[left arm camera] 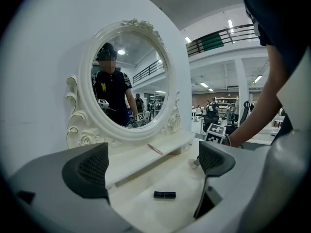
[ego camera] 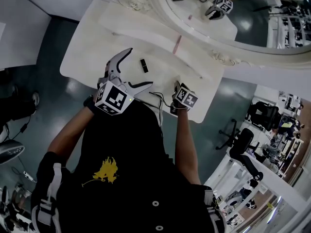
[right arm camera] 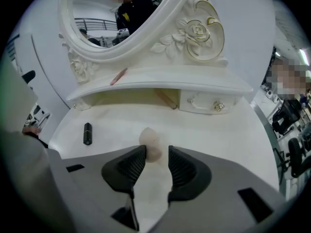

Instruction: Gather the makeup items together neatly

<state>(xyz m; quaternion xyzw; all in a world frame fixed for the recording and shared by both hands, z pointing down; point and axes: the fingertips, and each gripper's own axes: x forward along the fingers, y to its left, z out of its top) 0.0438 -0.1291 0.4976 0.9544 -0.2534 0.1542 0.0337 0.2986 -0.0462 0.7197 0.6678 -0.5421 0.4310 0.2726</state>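
Note:
A white vanity table (ego camera: 92,42) carries a black lipstick (ego camera: 144,65) on its top and a pink pencil (ego camera: 177,44) on the raised shelf. My left gripper (ego camera: 140,67) hovers open over the lipstick (left arm camera: 164,194), which lies on the table below the gap with nothing between the jaws. My right gripper (right arm camera: 157,161) points steeply down near the table's right part, shut on a beige egg-shaped makeup sponge (right arm camera: 149,142) that sticks out past its tips. In the right gripper view the lipstick (right arm camera: 87,133) lies to the left and the pencil (right arm camera: 118,75) on the shelf.
A carved oval mirror (right arm camera: 121,18) rises behind the shelf. Under the shelf sits a small drawer with a knob (right arm camera: 218,107), and a thin brown stick (right arm camera: 166,99) lies beside it. Office chairs (ego camera: 243,147) stand on the floor to the right.

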